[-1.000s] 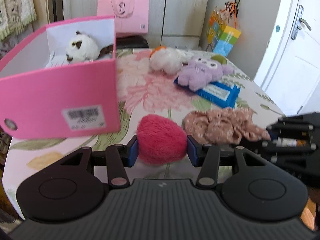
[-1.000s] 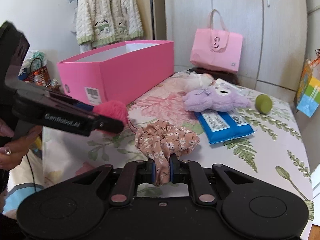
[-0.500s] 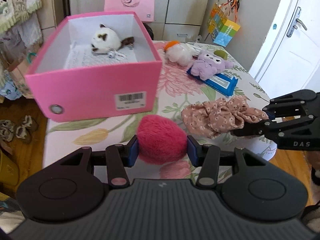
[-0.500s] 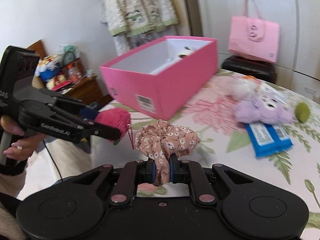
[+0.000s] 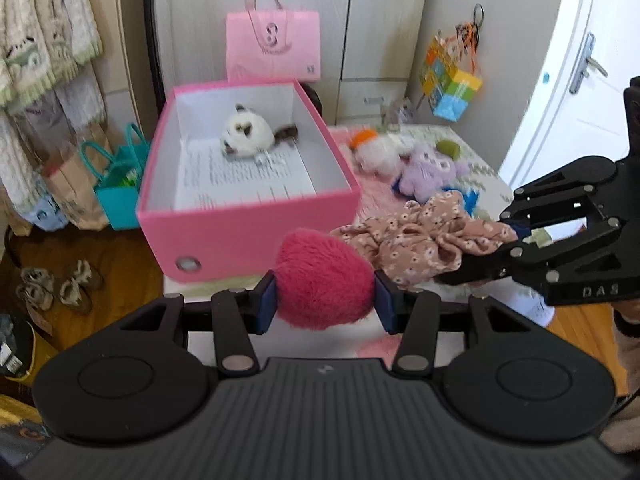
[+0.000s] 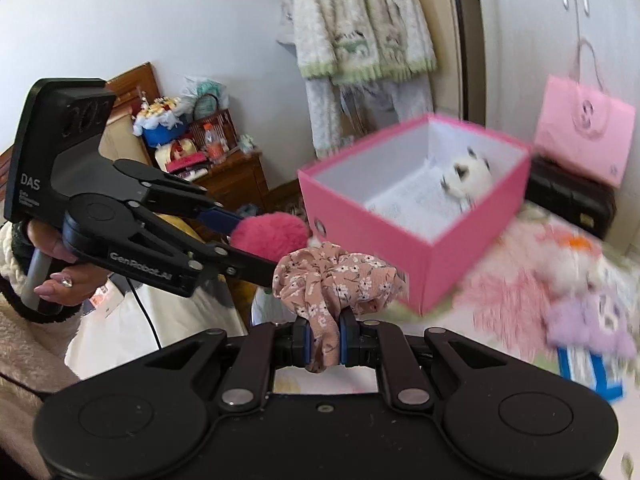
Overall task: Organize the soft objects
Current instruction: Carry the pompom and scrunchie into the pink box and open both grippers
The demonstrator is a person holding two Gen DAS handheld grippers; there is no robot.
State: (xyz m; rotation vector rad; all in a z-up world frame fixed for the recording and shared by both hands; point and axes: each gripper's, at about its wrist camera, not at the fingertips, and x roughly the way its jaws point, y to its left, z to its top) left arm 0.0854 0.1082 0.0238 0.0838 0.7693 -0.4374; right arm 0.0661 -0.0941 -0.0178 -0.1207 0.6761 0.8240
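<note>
My left gripper (image 5: 325,302) is shut on a fluffy red pom-pom (image 5: 325,280) and holds it in the air just in front of the near wall of the open pink box (image 5: 248,240). My right gripper (image 6: 323,342) is shut on a floral pink scrunchie (image 6: 336,280), also lifted, right beside the pom-pom (image 6: 268,232). The box (image 6: 420,252) holds a white and brown plush (image 5: 248,136) on printed paper. A purple plush (image 5: 428,168) and a white plush with an orange top (image 5: 376,150) lie on the floral table to the right of the box.
A blue wipes pack (image 6: 592,368) and a green ball (image 5: 448,146) lie by the plushes. A pink paper bag (image 5: 274,46) stands behind the box. Bags and shoes sit on the wooden floor at the left (image 5: 116,192). A white door (image 5: 580,80) is at the right.
Both grippers have risen and pulled back toward the near end of the table, carrying the pom-pom and the scrunchie. The views now look down into the box.
</note>
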